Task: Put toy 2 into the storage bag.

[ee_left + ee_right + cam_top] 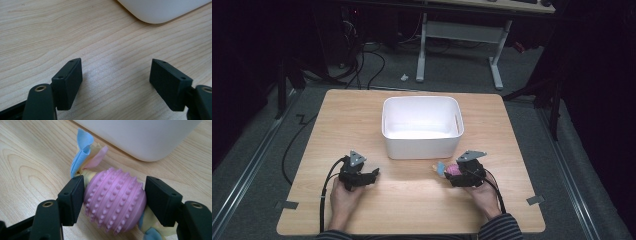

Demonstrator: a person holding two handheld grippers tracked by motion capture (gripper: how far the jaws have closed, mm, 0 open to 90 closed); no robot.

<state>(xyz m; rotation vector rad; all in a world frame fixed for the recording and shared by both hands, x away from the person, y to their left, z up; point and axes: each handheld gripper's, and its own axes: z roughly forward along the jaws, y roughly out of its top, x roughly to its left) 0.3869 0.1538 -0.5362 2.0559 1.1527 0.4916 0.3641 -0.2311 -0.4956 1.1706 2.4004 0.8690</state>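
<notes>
Wooden table, left claw released, right claw grasping pink ball.

From my remote seat the room's pretty dark, just the light wood table lit up. Grey carpet floor, black cables snaking behind, a white-legged desk at the back, metal rails either side.

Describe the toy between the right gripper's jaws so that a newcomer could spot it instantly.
Find the white bin on the wooden table. Near its front right corner, the right gripper clamps a pink studded ball with blue, pink and yellow fabric strips, the table's lone colourful thing.
</notes>
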